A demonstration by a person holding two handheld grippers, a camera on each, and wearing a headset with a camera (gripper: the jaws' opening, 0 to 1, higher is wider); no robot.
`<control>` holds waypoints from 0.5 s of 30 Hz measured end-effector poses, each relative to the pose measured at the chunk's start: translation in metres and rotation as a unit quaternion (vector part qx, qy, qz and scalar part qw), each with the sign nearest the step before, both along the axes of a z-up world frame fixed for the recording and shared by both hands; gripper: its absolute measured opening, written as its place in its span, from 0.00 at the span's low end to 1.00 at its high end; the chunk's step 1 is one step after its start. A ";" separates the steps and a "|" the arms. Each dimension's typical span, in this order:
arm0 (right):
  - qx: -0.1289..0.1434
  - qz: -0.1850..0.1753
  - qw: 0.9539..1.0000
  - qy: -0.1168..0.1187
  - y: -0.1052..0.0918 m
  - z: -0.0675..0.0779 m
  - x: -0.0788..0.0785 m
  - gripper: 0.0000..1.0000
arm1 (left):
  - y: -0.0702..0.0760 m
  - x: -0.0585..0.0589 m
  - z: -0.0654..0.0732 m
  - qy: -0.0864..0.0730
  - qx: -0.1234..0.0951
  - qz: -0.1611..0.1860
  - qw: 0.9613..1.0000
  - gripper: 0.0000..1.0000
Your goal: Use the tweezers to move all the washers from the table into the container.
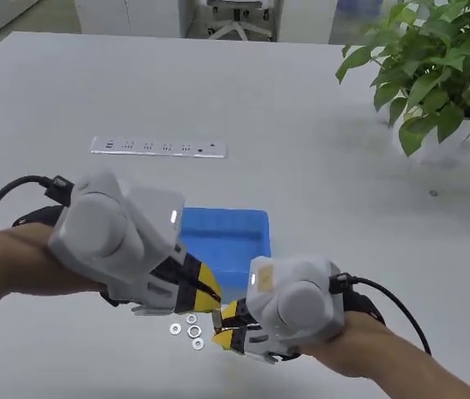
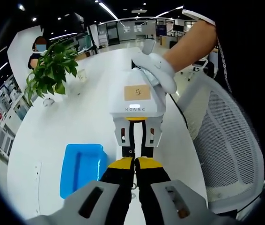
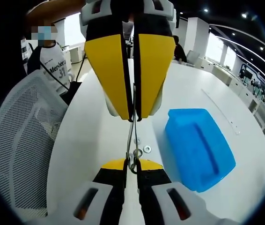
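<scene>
Thin metal tweezers (image 3: pixel 131 136) span the gap between my two grippers, which face each other tip to tip. My left gripper (image 1: pixel 210 295) (image 3: pixel 133 115) pinches one end with its yellow jaws closed. The right gripper (image 1: pixel 225 324) (image 3: pixel 132 165) is closed on the other end. In the left gripper view my left gripper (image 2: pixel 135 161) meets the right gripper (image 2: pixel 137 145) head on. Several small washers (image 1: pixel 192 330) (image 3: pixel 146 149) lie on the white table just under the tweezers. The blue container (image 1: pixel 227 237) (image 2: pixel 81 166) (image 3: pixel 198 145) sits right behind them.
A white power strip (image 1: pixel 159 148) lies farther back on the table. A potted plant (image 1: pixel 443 75) (image 2: pixel 50 70) stands at the far right corner. A mesh chair (image 3: pixel 20 140) (image 2: pixel 226 140) is at the table's near edge, and a person (image 3: pixel 48 56) stands behind it.
</scene>
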State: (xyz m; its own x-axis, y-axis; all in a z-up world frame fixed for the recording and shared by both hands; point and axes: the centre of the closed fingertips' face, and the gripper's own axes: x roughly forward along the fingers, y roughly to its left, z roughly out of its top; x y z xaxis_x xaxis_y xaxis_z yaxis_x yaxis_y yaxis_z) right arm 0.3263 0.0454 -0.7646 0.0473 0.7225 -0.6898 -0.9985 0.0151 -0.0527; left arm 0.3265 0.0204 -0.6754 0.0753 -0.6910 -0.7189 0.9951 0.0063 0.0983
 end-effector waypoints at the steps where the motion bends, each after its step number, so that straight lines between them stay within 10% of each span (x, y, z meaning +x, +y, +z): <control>1: 0.001 -0.001 1.000 0.001 0.000 0.001 0.000 0.10 | 0.000 0.000 0.001 0.001 -0.001 0.001 1.000 0.05; 15: 0.003 0.001 1.000 -0.010 0.003 0.022 0.009 0.10 | 0.001 0.006 0.023 -0.010 0.000 0.004 1.000 0.05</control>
State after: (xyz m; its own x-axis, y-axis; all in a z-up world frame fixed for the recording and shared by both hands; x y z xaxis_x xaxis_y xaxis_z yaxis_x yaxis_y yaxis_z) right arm 0.3350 0.0482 -0.7428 0.0594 0.7266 -0.6845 -0.9973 0.0131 -0.0726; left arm 0.3325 0.0217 -0.6524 0.0944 -0.6906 -0.7170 0.9930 0.0138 0.1174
